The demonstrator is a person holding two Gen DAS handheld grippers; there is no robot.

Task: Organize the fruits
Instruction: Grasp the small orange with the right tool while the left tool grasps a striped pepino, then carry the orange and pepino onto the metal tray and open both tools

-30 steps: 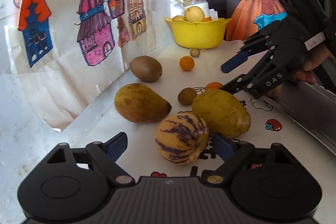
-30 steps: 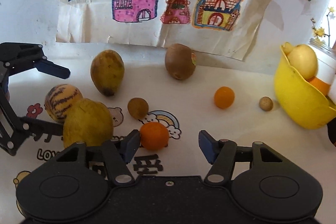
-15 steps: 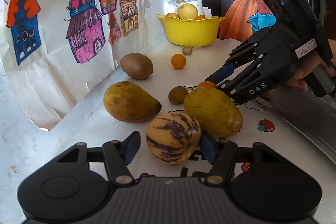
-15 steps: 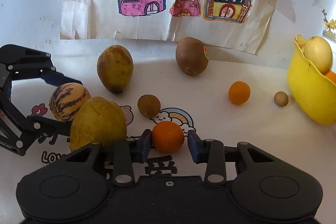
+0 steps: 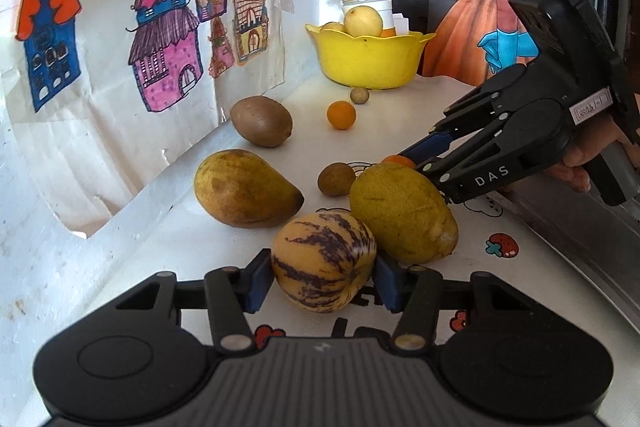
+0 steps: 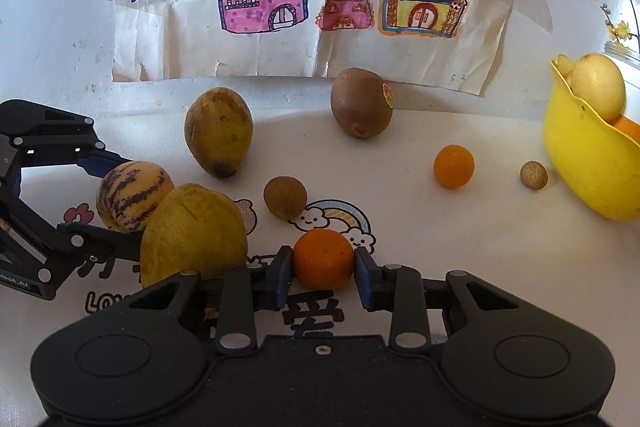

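Observation:
A striped yellow-and-purple melon (image 5: 324, 259) lies on the white table, and my left gripper (image 5: 323, 281) is closing on it, both blue pads against its sides. In the right wrist view, my right gripper (image 6: 323, 275) is closing on a small orange (image 6: 324, 259), with its pads touching both sides. The orange is mostly hidden in the left wrist view behind a big yellow-green mango (image 5: 400, 215). That mango (image 6: 192, 235) lies between the two held fruits and touches the melon (image 6: 132, 201). A yellow bowl (image 5: 368, 59) with pale fruit stands at the far end.
Loose on the table lie a second mango (image 5: 244, 187), a kiwi (image 5: 262, 121), a small brown fruit (image 5: 336, 179), another small orange (image 5: 341, 115) and a tan ball (image 5: 359, 95). Drawings of houses hang on the wall behind. A person's hand (image 5: 580, 163) holds the right gripper.
Both grippers went from wide open to closed around their fruit: the left on the striped melon, the right on the small orange. Neither fruit has left the table.

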